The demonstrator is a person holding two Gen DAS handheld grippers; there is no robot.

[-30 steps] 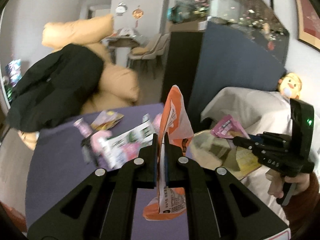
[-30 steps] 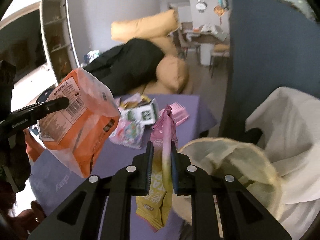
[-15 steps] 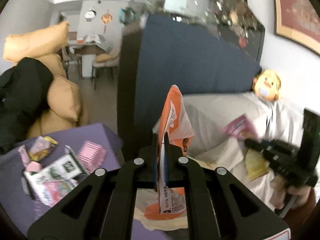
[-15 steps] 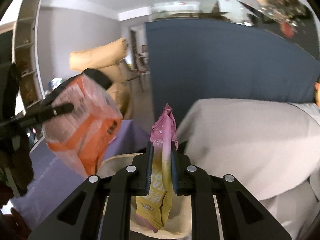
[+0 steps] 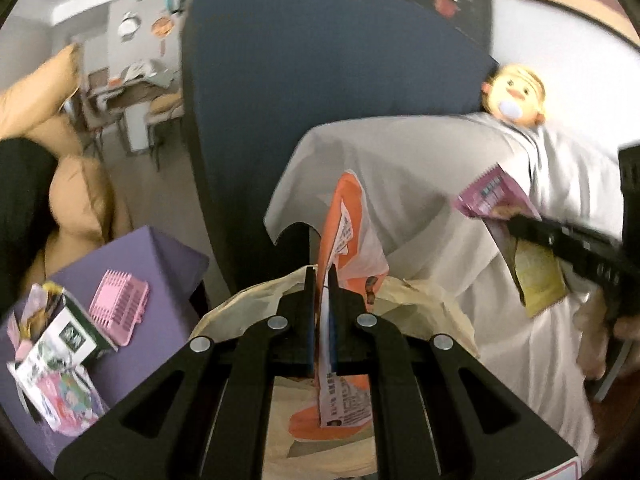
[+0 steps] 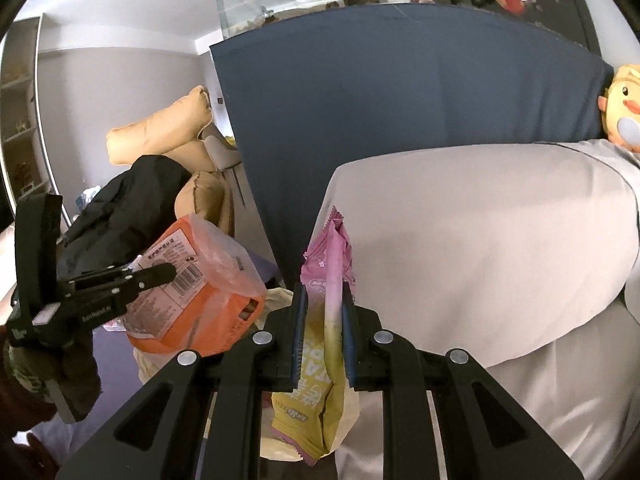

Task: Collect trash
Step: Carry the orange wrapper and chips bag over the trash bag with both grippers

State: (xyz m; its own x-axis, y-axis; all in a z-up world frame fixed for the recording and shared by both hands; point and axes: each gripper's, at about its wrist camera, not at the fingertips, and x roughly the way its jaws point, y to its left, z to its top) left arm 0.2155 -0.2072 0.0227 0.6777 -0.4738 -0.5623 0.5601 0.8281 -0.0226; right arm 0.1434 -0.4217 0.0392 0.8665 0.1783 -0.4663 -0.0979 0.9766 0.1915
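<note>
**A:** Left wrist view: what are the left tongs [image 5: 321,280] doing?

**B:** Pressed onto an orange packet [image 5: 347,236], pinched edge-on and upright. Its top rises toward 12 o'clock and its printed tail hangs below the fingers, over the open mouth of a cream bag [image 5: 424,312].

**A:** And the surroundings?

**B:** At 8 o'clock, the purple counter [image 5: 160,248] carries a pink comb [image 5: 119,306], a small box [image 5: 68,334] and loose wrappers [image 5: 64,400]. At 3 o'clock, the right tongs [image 5: 516,222] reach in from the edge, pinching a pink-and-yellow wrapper [image 5: 536,276] in front of a sofa under a white sheet [image 5: 432,184]. A duck toy [image 5: 514,94] sits at 2 o'clock.

**A:** Right wrist view?

**B:** The right tongs [image 6: 323,292] are closed on the wrapper [image 6: 326,344], pink end up, yellow end dangling toward 6 o'clock above the bag [image 6: 348,404]. Only parts of the bag's rim show around the fingers.

**A:** Is the other hand in frame?

**B:** At 9 o'clock, the left tongs [image 6: 170,270] clamp the packet [image 6: 192,300], barcode side facing the camera. It hangs just left of the wrapper, apart from it, with the bag's edge just beneath. Beyond are a black coat [image 6: 124,216] on tan cushions [image 6: 160,132] and a dark blue panel [image 6: 400,100]; the sheet [image 6: 480,240] fills 3 o'clock.
</note>
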